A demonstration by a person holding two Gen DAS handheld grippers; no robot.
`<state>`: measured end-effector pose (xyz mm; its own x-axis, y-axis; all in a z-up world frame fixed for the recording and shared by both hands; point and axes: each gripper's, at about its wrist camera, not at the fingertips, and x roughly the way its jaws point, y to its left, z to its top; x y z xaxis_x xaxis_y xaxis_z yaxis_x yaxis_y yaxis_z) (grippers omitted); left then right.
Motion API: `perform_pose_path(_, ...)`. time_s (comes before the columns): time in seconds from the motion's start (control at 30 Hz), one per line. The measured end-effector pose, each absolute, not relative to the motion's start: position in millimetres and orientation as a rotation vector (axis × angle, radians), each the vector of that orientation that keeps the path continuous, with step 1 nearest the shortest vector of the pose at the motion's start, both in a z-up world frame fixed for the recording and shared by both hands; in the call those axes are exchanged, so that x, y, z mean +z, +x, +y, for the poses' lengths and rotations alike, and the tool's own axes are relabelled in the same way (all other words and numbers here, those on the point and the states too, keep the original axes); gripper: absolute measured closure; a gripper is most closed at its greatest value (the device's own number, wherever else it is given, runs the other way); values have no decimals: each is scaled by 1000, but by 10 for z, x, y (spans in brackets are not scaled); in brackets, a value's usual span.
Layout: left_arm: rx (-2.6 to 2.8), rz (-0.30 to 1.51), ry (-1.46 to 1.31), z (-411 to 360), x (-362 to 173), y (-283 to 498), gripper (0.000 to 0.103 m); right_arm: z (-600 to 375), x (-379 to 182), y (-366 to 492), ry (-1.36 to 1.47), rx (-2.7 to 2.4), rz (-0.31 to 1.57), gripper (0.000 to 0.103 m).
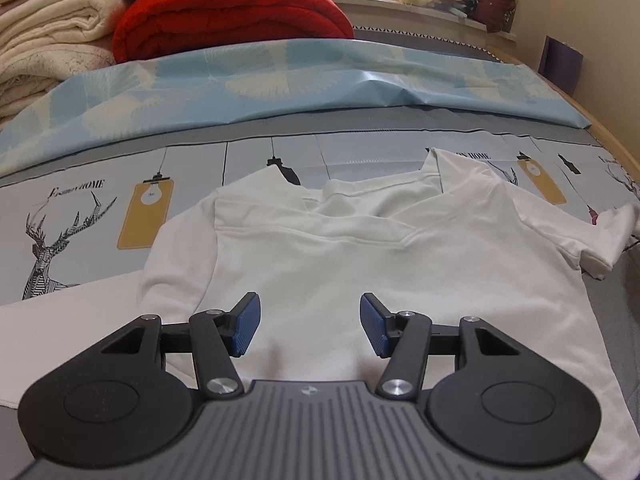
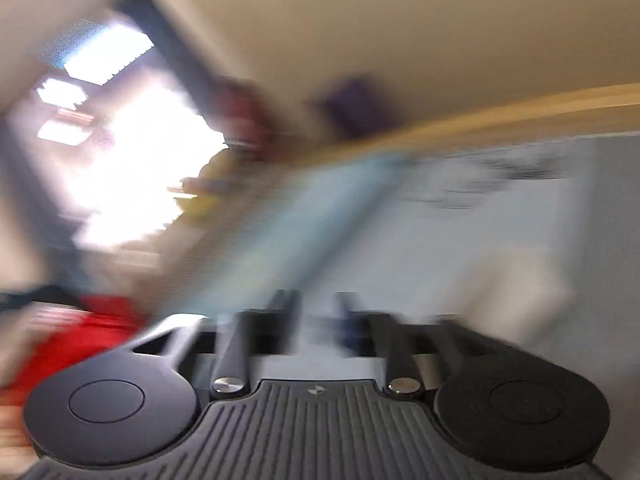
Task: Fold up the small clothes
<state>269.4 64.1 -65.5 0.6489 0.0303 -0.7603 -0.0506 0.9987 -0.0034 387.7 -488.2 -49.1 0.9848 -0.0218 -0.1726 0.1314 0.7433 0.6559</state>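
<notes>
Left wrist view gives us the whole scene: a bed (image 1: 80, 184) covered by a grey sheet printed with deer and lamps, a pale blue patterned cover (image 1: 280, 80) bunched across its far side, and a rolled red quilt (image 1: 228, 12) beside stacked cream blankets (image 1: 44, 40) at the far left. On the sheet lies a white T-shirt (image 1: 360, 248), spread flat, collar far from us and hem near, so its long axis runs straight away from the left tool (image 1: 310, 326). One short sleeve (image 1: 592, 236) sticks out to the right; the left sleeve (image 1: 176, 256) seems already turned in. Our left tool hovers over the near hem, its blue pads (image 1: 246, 324) set wide apart with nothing between them.

Right wrist view is heavily motion-blurred. We make out the right tool (image 2: 316, 320) with a gap between its dark fingers, apparently empty, though we cannot tell for certain. We judge the left tool nearer the shirt; the outstretched right sleeve looks like the next fold.
</notes>
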Motion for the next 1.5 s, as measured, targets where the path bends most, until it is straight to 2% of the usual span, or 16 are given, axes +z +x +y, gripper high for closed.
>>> perform_pose_path(0.1,48,871,-36,669,-654,2696,42,-4921,-582,3775,790,-111,115,28)
perform_pose_path(0.13,47,868,-43,677,-642,2696,42,-4930,-654,3776,770,-176,153,44)
perform_pose_path(0.2,44,864,-51,677,-629,2695,42,-5007,-870,3664,761,-359,211,55)
perform_pose_path(0.37,28,872,-38,626,-650,2694,42,-5285,-1206,3250,848,-783,254,55)
perform_pose_path(0.57,34,878,-32,606,-666,2692,42,-5201,-1451,3549,949,-560,386,53)
perform_pose_path(0.6,36,878,-27,600,-668,2690,42,-5123,-1430,3601,909,-570,398,64)
perform_pose_path(0.63,38,878,-22,596,-670,2689,42,-5022,-1407,3667,870,-573,413,98)
perform_pose_path(0.67,39,879,-22,596,-673,2688,42,-4986,-1375,3730,843,-558,421,102)
perform_pose_path(0.8,35,880,-26,587,-667,2690,42,-4745,-959,3860,732,-435,305,97)
perform_pose_path(0.87,26,879,-23,572,-667,2686,42,-4669,-770,4009,671,-239,277,72)
perform_pose_path(0.9,24,880,-20,566,-669,2682,42,-4623,-754,4078,668,-140,283,38)
perform_pose_path(0.93,23,881,-18,567,-674,2682,42,-4610,-782,4108,691,-63,290,28)
perform_pose_path(1.0,26,886,-14,571,-686,2684,42,-4620,-942,4074,736,-58,302,32)
perform_pose_path(1.1,28,885,-30,577,-680,2700,42,-4771,-1173,3872,778,-300,309,53)
perform_pose_path(1.47,13,889,-16,505,-707,2705,42,-5206,-1451,3394,938,-651,214,61)
perform_pose_path(1.5,12,889,-18,503,-709,2707,42,-5225,-1444,3393,936,-668,213,69)
